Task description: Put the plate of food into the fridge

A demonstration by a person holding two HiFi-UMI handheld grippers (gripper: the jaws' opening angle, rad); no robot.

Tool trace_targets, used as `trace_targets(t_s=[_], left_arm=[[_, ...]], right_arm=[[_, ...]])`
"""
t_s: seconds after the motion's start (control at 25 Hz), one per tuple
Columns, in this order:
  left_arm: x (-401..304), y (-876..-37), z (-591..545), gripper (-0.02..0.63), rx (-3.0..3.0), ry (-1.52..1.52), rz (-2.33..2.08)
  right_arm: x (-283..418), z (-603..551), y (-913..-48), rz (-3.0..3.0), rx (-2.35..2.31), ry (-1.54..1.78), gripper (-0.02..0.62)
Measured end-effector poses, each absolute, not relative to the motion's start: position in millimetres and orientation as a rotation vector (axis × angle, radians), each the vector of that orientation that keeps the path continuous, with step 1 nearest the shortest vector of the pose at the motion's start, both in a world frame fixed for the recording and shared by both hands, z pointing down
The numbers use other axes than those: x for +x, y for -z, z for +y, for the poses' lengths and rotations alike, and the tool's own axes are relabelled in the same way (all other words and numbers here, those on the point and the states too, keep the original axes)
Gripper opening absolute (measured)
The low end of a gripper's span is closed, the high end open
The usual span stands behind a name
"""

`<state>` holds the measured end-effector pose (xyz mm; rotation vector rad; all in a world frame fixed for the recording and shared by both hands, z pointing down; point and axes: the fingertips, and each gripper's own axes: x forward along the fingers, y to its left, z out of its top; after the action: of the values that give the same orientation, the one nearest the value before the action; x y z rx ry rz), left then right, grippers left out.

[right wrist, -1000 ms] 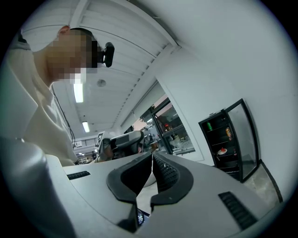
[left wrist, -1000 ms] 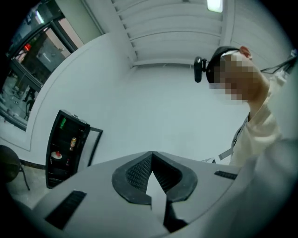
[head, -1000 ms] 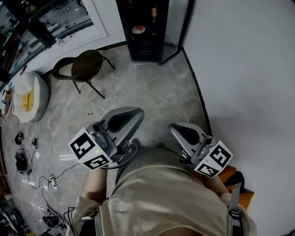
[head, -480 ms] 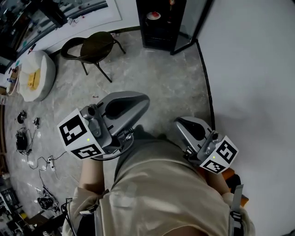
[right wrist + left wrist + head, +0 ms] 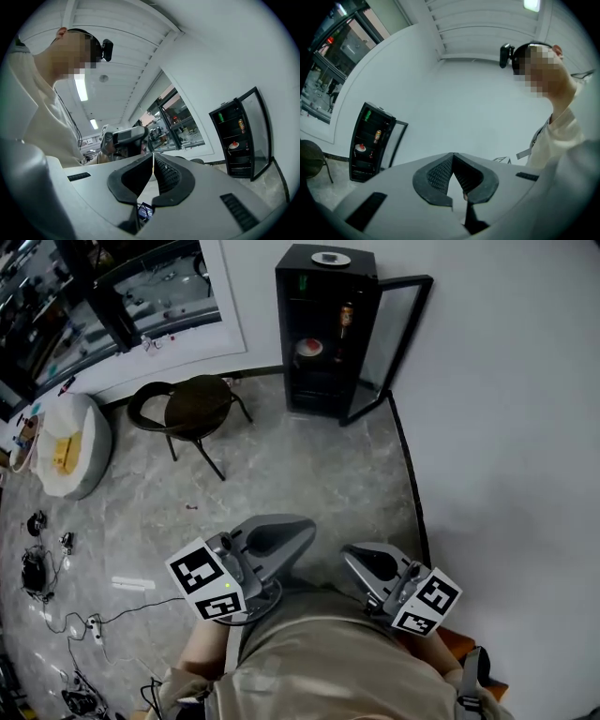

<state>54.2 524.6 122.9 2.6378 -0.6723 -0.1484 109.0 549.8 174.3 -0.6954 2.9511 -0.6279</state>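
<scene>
A black fridge (image 5: 323, 329) stands against the far wall with its glass door (image 5: 398, 334) swung open to the right. The plate of food (image 5: 308, 348) rests on a middle shelf inside, below a can (image 5: 346, 315). My left gripper (image 5: 298, 527) and right gripper (image 5: 352, 555) are both held close to the person's body, far from the fridge. Both are shut and hold nothing. In the left gripper view the jaws meet at the tip, and the fridge (image 5: 370, 140) with the plate (image 5: 359, 148) shows at the far left. In the right gripper view the fridge (image 5: 239, 136) is at the right.
A dark chair (image 5: 192, 409) stands left of the fridge. A white cushion (image 5: 66, 442) with a yellow thing on it lies at the far left. Cables (image 5: 56, 615) trail over the grey floor at the lower left. A white wall (image 5: 516, 446) runs along the right.
The head view has pulled back and lifted, so the whole fridge now shows. Both grippers sit lower in the picture, still shut and near the body.
</scene>
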Motion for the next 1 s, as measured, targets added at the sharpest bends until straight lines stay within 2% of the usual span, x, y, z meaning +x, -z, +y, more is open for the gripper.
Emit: trace_targets(t_s=[1.0], left_arm=[[-58.7, -146.5, 428.6, 0.009, 2.63, 0.17, -0.607]], right_arm=[[-21.7, 446.8, -181.2, 3.099, -0.761, 0.65, 0.023]])
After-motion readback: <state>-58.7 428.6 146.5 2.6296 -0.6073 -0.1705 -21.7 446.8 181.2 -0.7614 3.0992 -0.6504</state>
